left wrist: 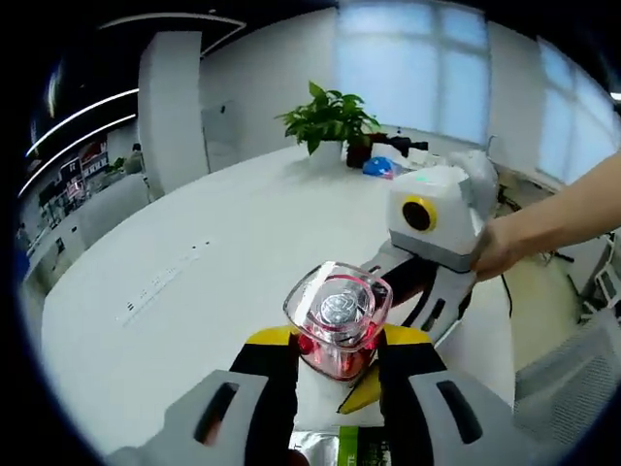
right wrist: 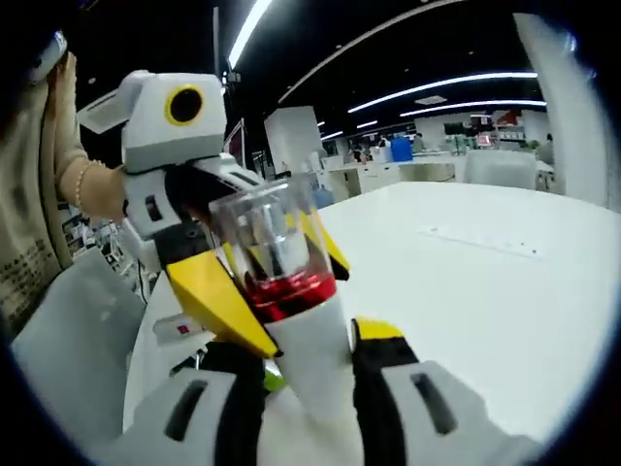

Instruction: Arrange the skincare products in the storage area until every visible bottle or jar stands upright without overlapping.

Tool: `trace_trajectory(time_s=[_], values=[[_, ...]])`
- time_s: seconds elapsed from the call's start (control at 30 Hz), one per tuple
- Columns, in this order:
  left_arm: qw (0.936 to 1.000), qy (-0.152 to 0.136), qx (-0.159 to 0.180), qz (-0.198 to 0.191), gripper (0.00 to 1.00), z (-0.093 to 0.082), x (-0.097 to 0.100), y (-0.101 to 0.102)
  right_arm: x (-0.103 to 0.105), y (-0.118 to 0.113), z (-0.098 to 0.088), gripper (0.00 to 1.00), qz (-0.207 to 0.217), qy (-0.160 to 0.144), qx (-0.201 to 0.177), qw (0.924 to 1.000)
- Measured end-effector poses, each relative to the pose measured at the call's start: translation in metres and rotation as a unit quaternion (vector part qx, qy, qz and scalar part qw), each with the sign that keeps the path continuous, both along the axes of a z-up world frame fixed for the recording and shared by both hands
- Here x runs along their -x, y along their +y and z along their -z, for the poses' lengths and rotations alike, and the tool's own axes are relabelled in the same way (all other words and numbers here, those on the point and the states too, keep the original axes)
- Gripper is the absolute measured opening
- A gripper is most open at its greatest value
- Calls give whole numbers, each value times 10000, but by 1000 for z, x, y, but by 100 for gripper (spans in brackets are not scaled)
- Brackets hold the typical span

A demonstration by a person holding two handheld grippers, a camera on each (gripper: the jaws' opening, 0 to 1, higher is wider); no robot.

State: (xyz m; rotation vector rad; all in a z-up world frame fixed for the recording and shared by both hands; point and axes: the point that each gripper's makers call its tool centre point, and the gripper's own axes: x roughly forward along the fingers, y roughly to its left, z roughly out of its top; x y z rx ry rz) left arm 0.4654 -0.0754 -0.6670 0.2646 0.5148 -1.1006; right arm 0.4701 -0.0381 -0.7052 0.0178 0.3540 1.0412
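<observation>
**A:** What does your left gripper view hide or cut off?

**B:** Your left gripper (left wrist: 335, 364) has its yellow-tipped jaws clamped on either side of a bottle (left wrist: 337, 320) with a clear faceted cap and a red collar. The bottle's white body is mostly hidden between the jaws, and its base is cut off. At the bottom edge sits a green and silver packet (left wrist: 359, 449); its print is too small to read. Your right gripper (left wrist: 427, 282) comes in from the right, held by your hand (left wrist: 497, 250); from here you cannot tell how its jaws stand. The bottle is held above a white table (left wrist: 194, 282), with a potted plant (left wrist: 330, 118) at the far edge.

**A:** And your right gripper view?

**B:** The same bottle (right wrist: 281, 262) stands in the middle. Your right gripper (right wrist: 309, 379) has its jaws closed against the white lower body, while the left gripper (right wrist: 247, 282) grips near the red collar. No label or brand can be read on the bottle. A small white tag with a red mark (right wrist: 177, 328) lies on the table (right wrist: 485, 262) behind; its writing is illegible.
</observation>
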Motion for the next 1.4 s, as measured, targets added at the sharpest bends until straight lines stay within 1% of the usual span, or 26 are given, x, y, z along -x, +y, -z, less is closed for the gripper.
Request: trace_trajectory(time_s=[0.1, 0.23, 0.27, 0.37, 0.43, 0.63, 0.7, 0.8, 0.9, 0.93, 1.0, 1.13, 1.23, 1.3, 1.4], values=[[9998, 128, 37, -176, 29, -1, -5, 0, -3, -2, -1, 34, -40, 53, -118, 9999], [9992, 164, 42, -371, 29, -1, -8, -3, -5, -4, -1, 35, -273, 192, -270, 9991], [9988, 173, 36, -451, 29, -1, -8, -4, -6, -5, 0, 35, -391, 241, -298, 9985], [9981, 161, 71, -591, 29, -1, -11, -6, -9, -8, 0, 34, -483, 276, -330, 9979], [9980, 126, 115, -601, 29, -2, -11, -7, -7, -8, -1, 34, -524, 270, -308, 9978], [9985, 0, 98, -535, 29, -2, -10, -11, -5, -8, -2, 36, -520, 263, -239, 9980], [9984, -10, 101, -555, 30, -3, -10, -11, -6, -9, -2, 36, -415, 379, -269, 9981], [9984, 2, 111, -551, 30, -3, -9, -11, -3, -8, -4, 37, -292, 396, -286, 9984], [9987, 30, 92, -495, 30, -2, -5, -11, 0, -6, -5, 38, -244, 413, -214, 9986], [9988, 36, 84, -479, 31, -1, -3, -11, 1, -5, -5, 39, -230, 386, -136, 9989], [9987, 24, 102, -494, 32, -1, -1, -11, 1, -6, -6, 39, -130, 370, -64, 9992], [9987, -21, 104, -494, 34, -3, 0, -11, 4, -7, -7, 45, -31, 342, 12, 9994], [9988, -23, 93, -483, 37, -4, 3, -10, 9, -8, -6, 47, 26, 311, 174, 9994], [9988, -33, 75, -489, 39, -3, 5, -8, 12, -9, -6, 51, 67, 318, 240, 9992], [9986, -22, 61, -523, 42, -4, 8, -3, 17, -14, -1, 56, 197, 316, 472, 9982]])
